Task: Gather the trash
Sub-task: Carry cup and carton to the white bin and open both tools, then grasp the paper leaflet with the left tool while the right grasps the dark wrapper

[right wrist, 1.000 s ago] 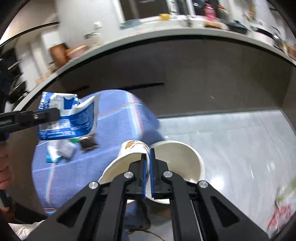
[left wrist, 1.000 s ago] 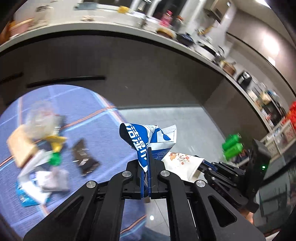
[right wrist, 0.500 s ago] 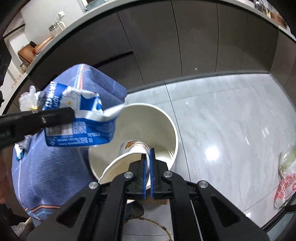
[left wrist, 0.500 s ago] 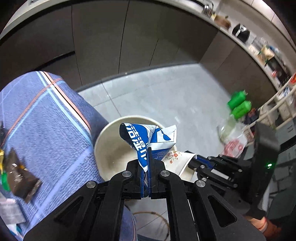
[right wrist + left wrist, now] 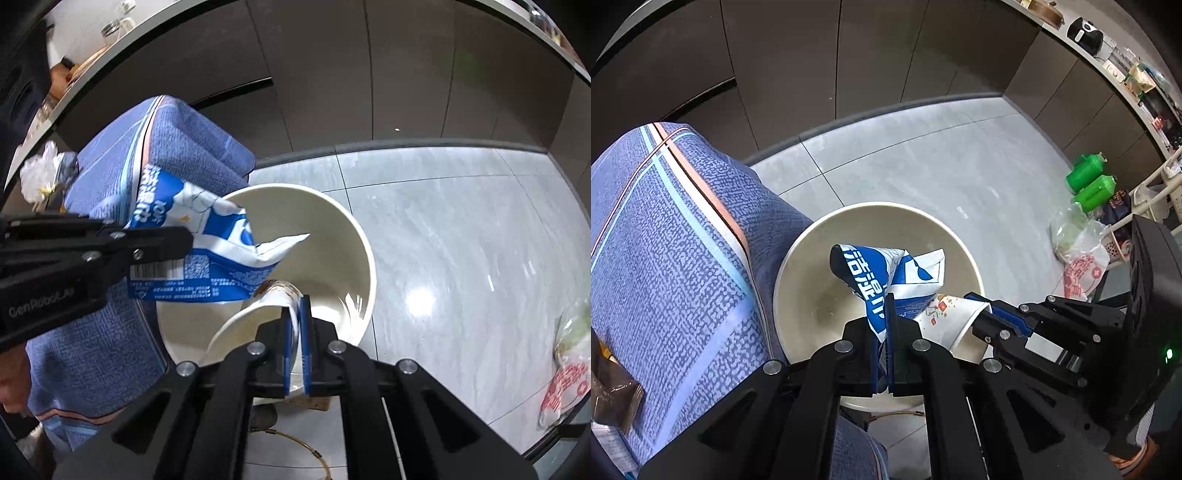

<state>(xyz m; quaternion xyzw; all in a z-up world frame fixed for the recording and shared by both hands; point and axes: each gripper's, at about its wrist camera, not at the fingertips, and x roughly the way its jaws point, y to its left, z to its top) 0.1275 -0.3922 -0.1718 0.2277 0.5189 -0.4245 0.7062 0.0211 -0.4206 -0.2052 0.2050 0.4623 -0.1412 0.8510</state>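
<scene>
Left wrist view: left gripper (image 5: 885, 325) clamped on a crumpled blue-white wrapper (image 5: 886, 273), which hangs over the open white bin (image 5: 798, 258) at centre. Paper cup (image 5: 947, 319) at 4 o'clock, pinched by the right gripper (image 5: 988, 317). Risk: the two pieces touch, so one could snag the other on release.

Right wrist view: right gripper (image 5: 295, 321) closed on the cup's rim, cup (image 5: 258, 314) tilted inside the bin mouth (image 5: 354, 229). Wrapper (image 5: 207, 251) at 10 o'clock overlaps the rim beside the blue cloth (image 5: 177, 147); light foil could drift and land outside.
</scene>
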